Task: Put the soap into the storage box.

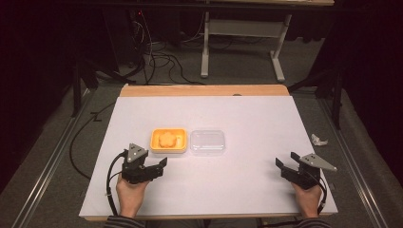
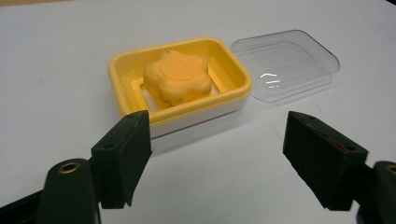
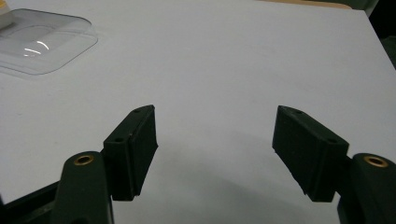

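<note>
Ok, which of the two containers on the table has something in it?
The yellow dish, on the left, holding an orange flower-shaped soap. The clear lid beside it is empty.

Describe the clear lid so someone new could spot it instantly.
Start at the white table and find the yellow soap dish near its middle, holding an orange flower-shaped soap. The clear plastic lid lies flat right beside the dish, on the side of the right tool. It alone is transparent and empty.
</note>
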A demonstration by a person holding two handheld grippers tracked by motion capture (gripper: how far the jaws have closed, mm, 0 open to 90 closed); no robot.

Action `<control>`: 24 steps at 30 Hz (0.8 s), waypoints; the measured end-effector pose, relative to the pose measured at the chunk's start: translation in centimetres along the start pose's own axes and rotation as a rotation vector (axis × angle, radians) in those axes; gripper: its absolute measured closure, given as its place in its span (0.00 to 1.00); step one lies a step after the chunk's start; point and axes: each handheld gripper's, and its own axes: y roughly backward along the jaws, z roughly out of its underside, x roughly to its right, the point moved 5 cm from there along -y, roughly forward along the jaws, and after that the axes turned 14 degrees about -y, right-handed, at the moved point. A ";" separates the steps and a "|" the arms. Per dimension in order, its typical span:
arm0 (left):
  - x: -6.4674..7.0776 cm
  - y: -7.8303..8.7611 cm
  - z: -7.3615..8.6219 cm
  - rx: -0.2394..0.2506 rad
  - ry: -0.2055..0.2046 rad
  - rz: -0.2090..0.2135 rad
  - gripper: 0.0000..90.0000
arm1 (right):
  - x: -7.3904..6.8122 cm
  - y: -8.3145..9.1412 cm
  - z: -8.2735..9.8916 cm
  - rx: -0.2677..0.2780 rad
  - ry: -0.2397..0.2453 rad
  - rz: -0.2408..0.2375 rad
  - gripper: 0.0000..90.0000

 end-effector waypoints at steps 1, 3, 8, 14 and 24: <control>0.0 0.0 0.1 0.002 0.002 0.001 0.27 | 0.0 0.0 0.0 -0.001 0.000 -0.001 0.35; 0.1 0.0 0.2 0.005 0.007 0.007 0.27 | 0.0 0.0 0.0 -0.001 0.000 -0.001 0.35; 0.4 0.0 0.2 0.026 -0.004 0.028 0.26 | 0.0 -0.1 0.0 -0.006 0.008 -0.002 0.35; 1.1 -0.3 0.4 0.024 -0.017 0.050 0.26 | 0.0 -0.1 0.0 -0.011 0.009 -0.001 0.35; 1.9 -1.1 0.9 0.015 -0.020 0.063 0.25 | 0.0 -0.1 0.0 -0.009 0.002 0.002 0.35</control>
